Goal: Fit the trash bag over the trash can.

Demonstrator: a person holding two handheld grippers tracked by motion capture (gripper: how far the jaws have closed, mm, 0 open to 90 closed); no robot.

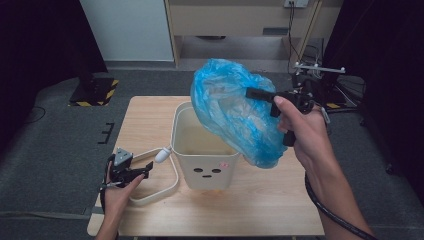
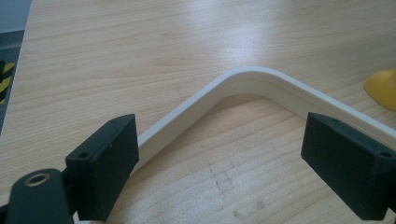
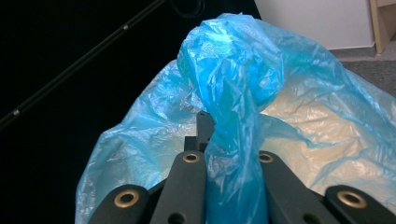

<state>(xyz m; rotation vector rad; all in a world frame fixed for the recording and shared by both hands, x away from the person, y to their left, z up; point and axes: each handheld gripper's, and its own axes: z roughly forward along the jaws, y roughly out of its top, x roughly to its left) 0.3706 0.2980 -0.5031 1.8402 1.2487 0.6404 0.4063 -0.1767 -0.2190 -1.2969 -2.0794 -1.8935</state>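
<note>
In my right gripper I hold 1 blue plastic bag, thin and see-through, heavily crinkled and puffed out like a loose balloon. My jaws are clamped tight on a twisted bunch of it; in the right gripper view the bunch rises between them and swells into a knot-like bulge above. The bag hangs in the air over the far right part of the bin, its lowest fold drooping just past the bin's right rim.

The bin is 1 cream-coloured, square-mouthed plastic bucket standing upright on the wooden table. Its front wall carries a small drawn face: 2 dark eyes, a short dark mouth and a pink mark at the right. I can read no writing or brand anywhere.

My left gripper rests low at the table's near left corner, jaws spread wide with nothing pressed between them. 1 cream-coloured frame with rounded corners lies flat on the table; in the left gripper view its bend lies just beyond my jaws. A bit of something yellow shows at that view's right edge.
</note>
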